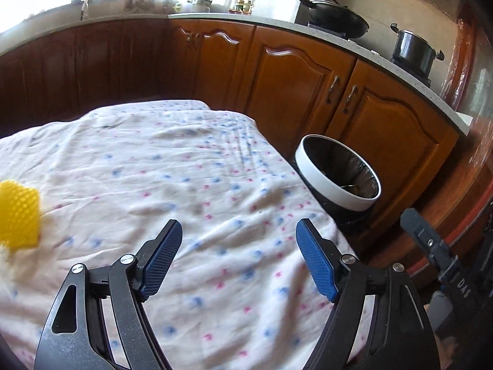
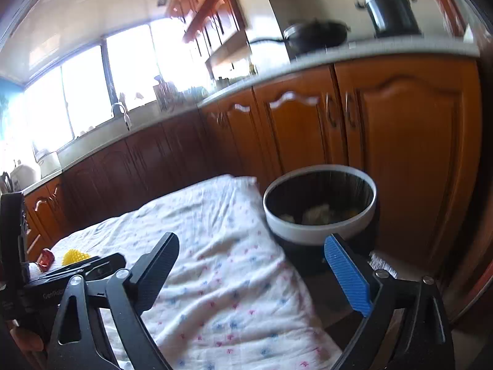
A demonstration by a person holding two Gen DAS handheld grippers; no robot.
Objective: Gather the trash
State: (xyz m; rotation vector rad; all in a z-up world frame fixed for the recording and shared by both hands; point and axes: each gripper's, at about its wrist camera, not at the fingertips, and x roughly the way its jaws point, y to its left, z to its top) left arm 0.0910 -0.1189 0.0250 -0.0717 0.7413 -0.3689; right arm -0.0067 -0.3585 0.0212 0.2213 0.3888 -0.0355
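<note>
A black trash bin with a white rim [image 1: 336, 182] stands on the floor at the table's right side; in the right wrist view the bin [image 2: 320, 225] holds crumpled paper scraps. My left gripper [image 1: 237, 256] is open and empty above the cloth-covered table [image 1: 185, 166]. My right gripper [image 2: 258, 274] is open and empty, above the table's right edge just in front of the bin. A yellow spiky object [image 1: 18, 212] lies at the table's left; it also shows in the right wrist view [image 2: 74, 257] beside a small red item [image 2: 46, 259].
Wooden kitchen cabinets [image 1: 308, 86] run behind the table and the bin. A wok [image 1: 336, 15] and a pot [image 1: 414, 47] sit on the counter. The left gripper's body [image 2: 61, 277] shows at the left of the right wrist view.
</note>
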